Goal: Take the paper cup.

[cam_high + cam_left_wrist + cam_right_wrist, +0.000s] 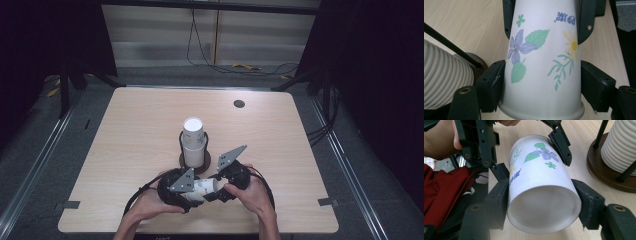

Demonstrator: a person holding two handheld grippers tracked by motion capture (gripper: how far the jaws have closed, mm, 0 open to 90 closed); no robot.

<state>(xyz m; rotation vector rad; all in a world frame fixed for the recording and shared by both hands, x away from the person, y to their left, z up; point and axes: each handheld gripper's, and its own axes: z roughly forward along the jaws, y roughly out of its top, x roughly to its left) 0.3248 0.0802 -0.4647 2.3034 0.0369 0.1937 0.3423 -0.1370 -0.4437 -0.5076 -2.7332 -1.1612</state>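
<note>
A pale wooden worktop (140, 135) with a small round grommet (239, 103) is seen on grey flooring, with dark curtains at the sides and loose cables (215, 62) behind. Beyond both claws, a stack of ribbed white paper cups (193, 140) is held upside down in a dark wire-posted stand (195, 161). A floral paper cup (204, 187) is carried on its side between the two claws, above the near edge. The left claw (541, 82) is set around its rim end, pads at the wall; the right claw (544, 206) is closed on its base end.
</note>
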